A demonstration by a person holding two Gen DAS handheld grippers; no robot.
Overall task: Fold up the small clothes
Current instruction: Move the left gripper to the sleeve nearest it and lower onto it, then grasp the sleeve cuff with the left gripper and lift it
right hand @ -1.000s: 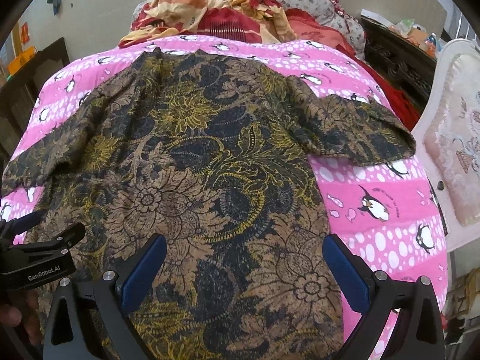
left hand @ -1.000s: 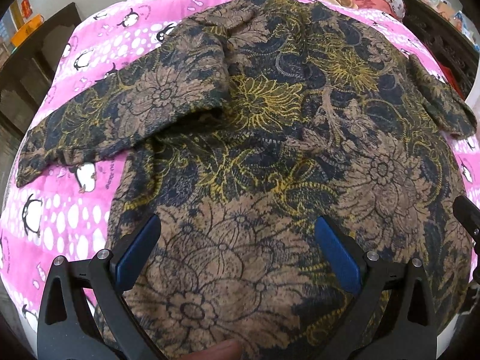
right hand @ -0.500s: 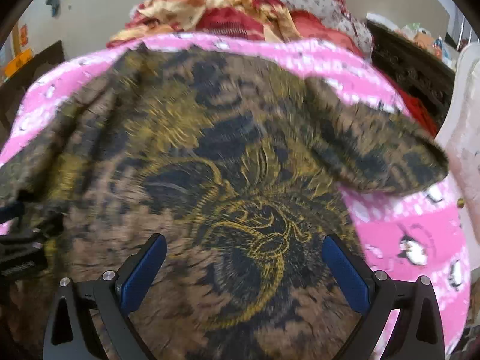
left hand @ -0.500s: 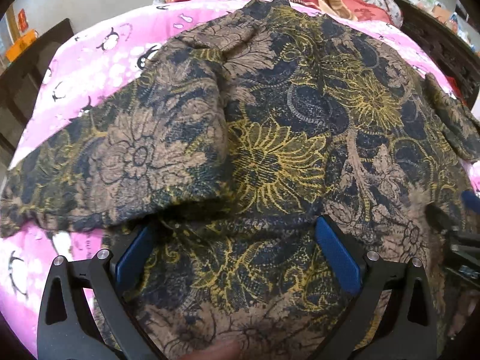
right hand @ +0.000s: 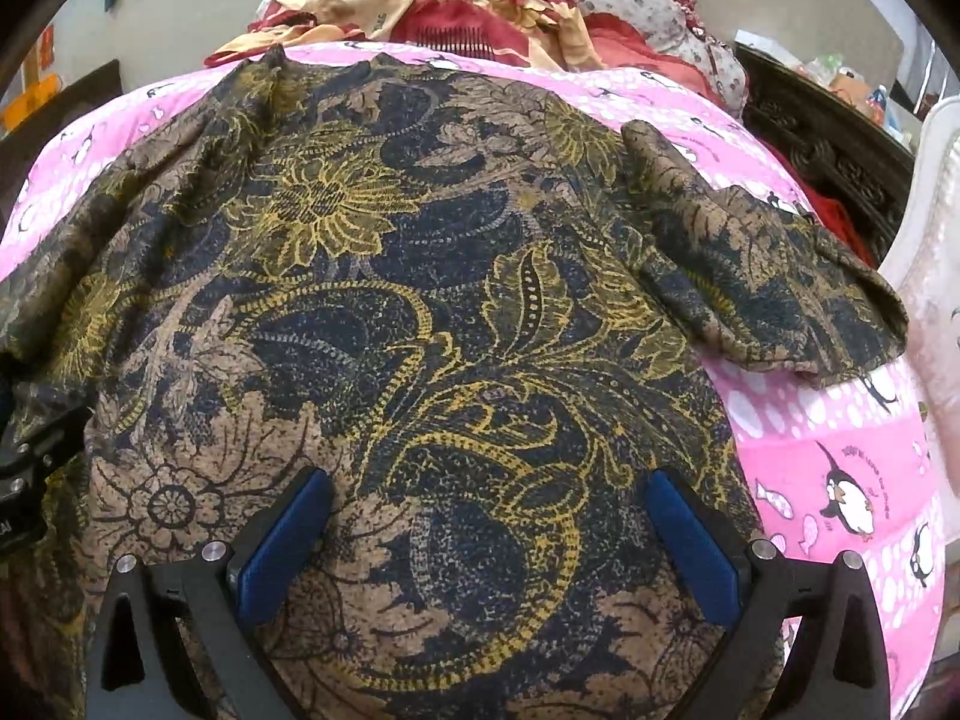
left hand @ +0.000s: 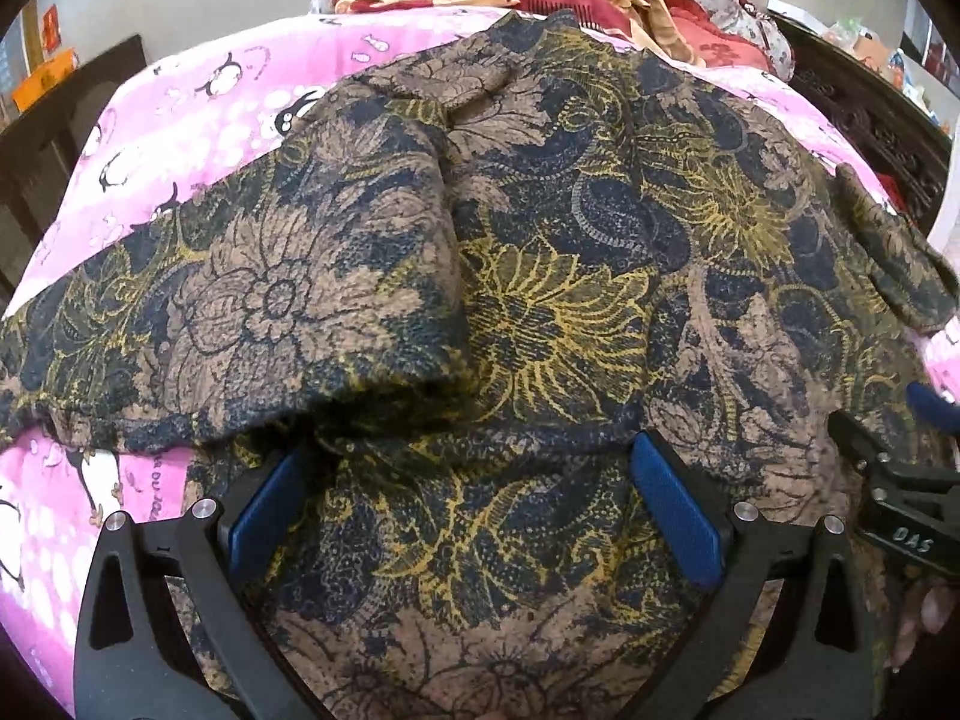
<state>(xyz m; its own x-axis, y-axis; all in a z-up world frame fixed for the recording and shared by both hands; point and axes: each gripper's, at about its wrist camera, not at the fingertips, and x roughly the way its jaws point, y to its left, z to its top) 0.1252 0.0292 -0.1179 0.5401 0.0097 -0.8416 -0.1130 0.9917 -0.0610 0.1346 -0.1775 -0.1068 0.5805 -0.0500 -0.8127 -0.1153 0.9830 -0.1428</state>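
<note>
A brown, navy and yellow floral top (left hand: 540, 312) lies spread flat on a pink penguin bedsheet (left hand: 198, 96). Its left sleeve (left hand: 270, 312) reaches out over the sheet, and its hem edge covers the tip of my left pad. My left gripper (left hand: 474, 510) hangs low over the body of the top, open, with only flat cloth between its blue pads. My right gripper (right hand: 486, 546) is open too, over the right half of the top (right hand: 420, 330), with the short right sleeve (right hand: 762, 276) ahead to its right. Each gripper shows at the edge of the other's view.
A heap of red and orange bedding (right hand: 456, 6) lies beyond the neckline. Dark carved wood furniture (left hand: 870, 126) runs along the right side, with a white cushioned chair (right hand: 936, 276) beside it. A dark wooden piece (left hand: 66, 120) stands at the left. A hand (left hand: 924, 612) holds the right gripper.
Both grippers have moved forward over the top, from near its hem toward the sleeves and neckline. Both stay open and the cloth lies as before.
</note>
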